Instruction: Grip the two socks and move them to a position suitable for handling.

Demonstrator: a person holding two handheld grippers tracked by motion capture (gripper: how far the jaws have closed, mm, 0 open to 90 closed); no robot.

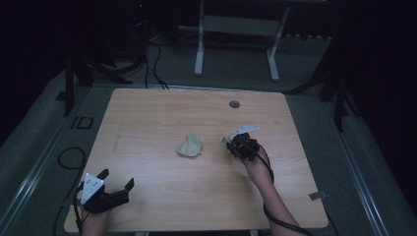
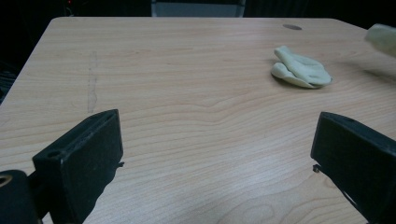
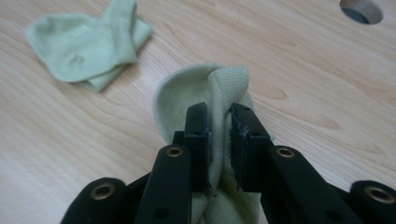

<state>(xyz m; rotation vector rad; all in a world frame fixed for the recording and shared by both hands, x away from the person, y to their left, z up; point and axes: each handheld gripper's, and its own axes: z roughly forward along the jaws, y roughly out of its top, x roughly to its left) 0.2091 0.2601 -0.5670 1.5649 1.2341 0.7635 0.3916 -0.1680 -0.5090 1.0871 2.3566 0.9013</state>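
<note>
Item: my right claw (image 3: 219, 135), clamped on pale green sock (image 3: 201, 88); second sock (image 3: 88, 46) on tabletop (image 3: 303, 70); left claw (image 2: 215, 154) wide open, empty; no legible markings.

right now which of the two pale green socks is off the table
The sock pinched in the right gripper; the other sock lies crumpled mid-table, untouched.

Left hand-held gripper (image 1: 117, 181) jaws wide — right hand-held gripper (image 3: 219, 122) clamped shut.

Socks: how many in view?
2. One sock is pinched in the right gripper, off the table. The other sock lies crumpled mid-table. Nothing suggests more hidden.
</note>
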